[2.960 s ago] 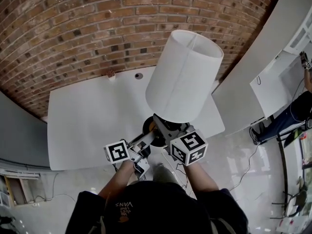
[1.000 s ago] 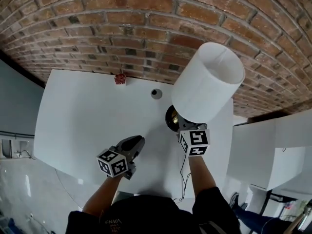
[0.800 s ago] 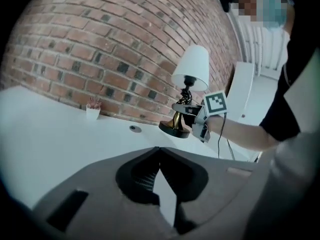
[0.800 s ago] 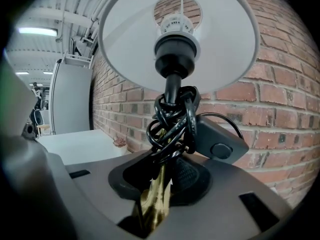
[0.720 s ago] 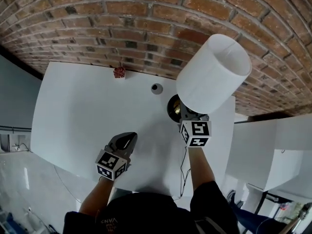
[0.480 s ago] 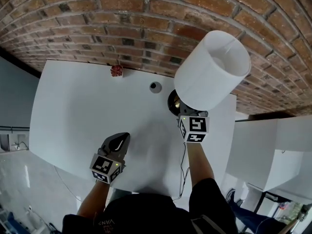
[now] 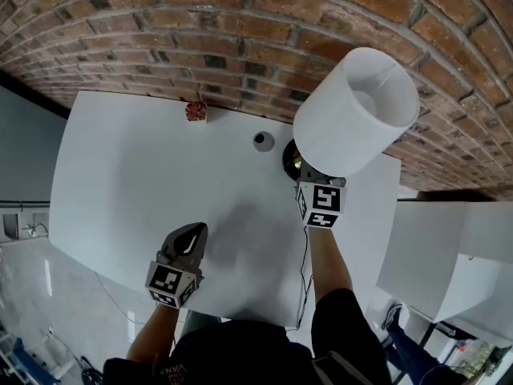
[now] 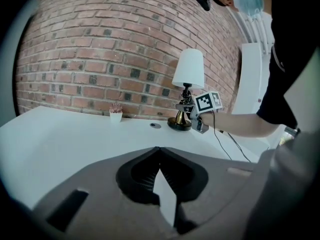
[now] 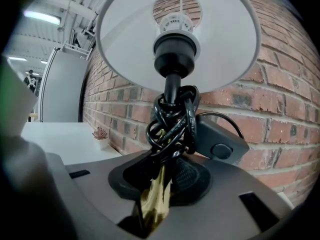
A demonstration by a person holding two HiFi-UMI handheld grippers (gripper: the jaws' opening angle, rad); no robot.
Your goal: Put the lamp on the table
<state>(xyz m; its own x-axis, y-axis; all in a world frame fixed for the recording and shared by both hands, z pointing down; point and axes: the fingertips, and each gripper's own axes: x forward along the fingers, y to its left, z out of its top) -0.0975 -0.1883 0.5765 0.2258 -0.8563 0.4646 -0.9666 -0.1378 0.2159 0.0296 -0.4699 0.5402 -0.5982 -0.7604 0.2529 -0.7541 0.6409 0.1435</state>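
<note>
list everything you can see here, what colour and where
lamp: 1, white shade, brass stem, back right of the table by the wall
cord: 1, black, bundled round the lamp stem, a strand trailing off the table's near edge
table: 1, white, against the wall
potted plant: 1, reddish in a white pot, table's back edge
cable hole: 1, grey, round, just left of the lamp base
brick wall: 1, red-brown, behind the table
second table: 1, white, to the right
left gripper: 1, grey, over the table's near left, fingers shut, empty
right gripper: 1, grey, fingers clamped on the lamp stem
arms: 2, black sleeves, behind the grippers
</note>
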